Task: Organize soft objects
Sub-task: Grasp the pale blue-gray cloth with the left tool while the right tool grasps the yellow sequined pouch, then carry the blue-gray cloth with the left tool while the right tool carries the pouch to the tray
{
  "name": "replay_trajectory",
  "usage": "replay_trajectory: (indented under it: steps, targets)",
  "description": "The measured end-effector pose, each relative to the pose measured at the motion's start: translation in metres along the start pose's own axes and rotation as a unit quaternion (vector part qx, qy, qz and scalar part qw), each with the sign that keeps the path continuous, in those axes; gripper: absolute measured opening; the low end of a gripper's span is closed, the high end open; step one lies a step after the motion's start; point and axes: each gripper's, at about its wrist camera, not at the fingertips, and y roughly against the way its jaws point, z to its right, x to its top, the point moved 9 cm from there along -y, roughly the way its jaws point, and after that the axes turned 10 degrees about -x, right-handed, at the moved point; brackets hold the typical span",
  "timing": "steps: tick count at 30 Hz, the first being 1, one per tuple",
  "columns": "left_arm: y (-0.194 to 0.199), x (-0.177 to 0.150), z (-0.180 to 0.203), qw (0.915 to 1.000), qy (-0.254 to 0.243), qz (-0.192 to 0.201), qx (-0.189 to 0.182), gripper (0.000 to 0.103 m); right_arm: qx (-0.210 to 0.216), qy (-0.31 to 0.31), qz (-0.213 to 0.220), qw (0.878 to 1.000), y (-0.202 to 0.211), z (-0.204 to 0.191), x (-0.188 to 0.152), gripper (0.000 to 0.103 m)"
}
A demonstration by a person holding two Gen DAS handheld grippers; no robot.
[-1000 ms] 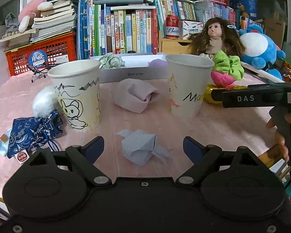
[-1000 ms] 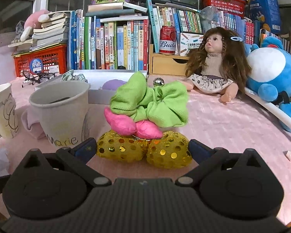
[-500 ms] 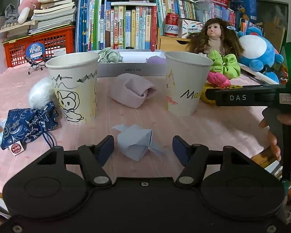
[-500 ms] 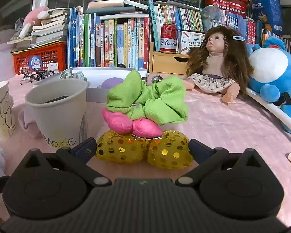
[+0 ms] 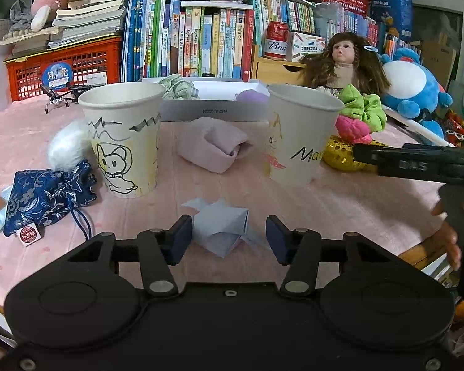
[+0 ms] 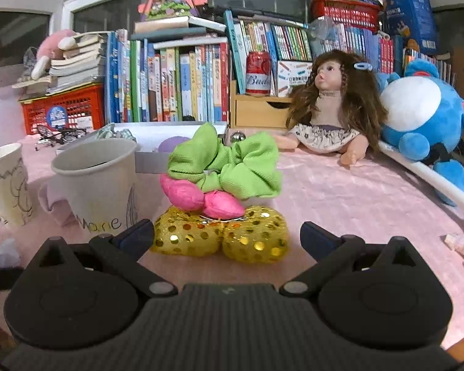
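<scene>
A pale grey folded cloth lies on the pink tablecloth between the fingers of my left gripper. Its jaws are closing; the left pad is at the cloth's edge and the right pad stands a little off it. My right gripper is open, its fingertips on either side of a gold sequined bow. A pink bow and a green scrunchie are stacked on the gold one. Two drawn-on paper cups stand upright, with a lilac cloth bundle between them.
A blue brocade pouch and a white fluffy ball lie left of the cups. A white tray with two scrunchies sits behind. Books, a doll and a blue plush line the back. A hand holds the right tool.
My left gripper's jaws have narrowed around the grey cloth without the hand shifting. The right gripper has edged slightly closer to the bow pile and stays open.
</scene>
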Motion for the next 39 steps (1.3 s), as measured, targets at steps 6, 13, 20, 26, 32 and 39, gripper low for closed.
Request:
replay_trajectory:
  steps: [6, 13, 20, 26, 32, 39]
  targets:
    - [0.001, 0.0, 0.001, 1.0, -0.006, -0.005, 0.002, 0.047, 0.005, 0.013, -0.005, 1.0, 0.009, 0.021, -0.003, 0.099]
    - [-0.001, 0.0, 0.003, 0.9999, -0.009, -0.008, 0.001, 0.044, -0.014, 0.002, -0.023, 1.0, -0.001, 0.04, -0.005, 0.072]
    - [-0.003, 0.003, 0.004, 0.9999, 0.001, -0.01, -0.006, 0.039, 0.007, 0.046, -0.018, 0.999, -0.01, 0.019, -0.001, 0.055]
    - [-0.003, 0.006, 0.006, 1.0, 0.0, -0.007, -0.005, 0.034, 0.009, 0.052, -0.021, 0.998, -0.007, 0.01, -0.003, 0.036]
    - [-0.002, 0.008, 0.009, 1.0, -0.001, -0.004, -0.007, 0.034, 0.002, 0.044, -0.013, 0.999, 0.015, 0.01, -0.006, 0.034]
    - [-0.004, 0.01, 0.009, 1.0, 0.001, -0.003, -0.009, 0.034, 0.014, 0.043, -0.013, 0.999, 0.046, 0.005, -0.011, 0.034]
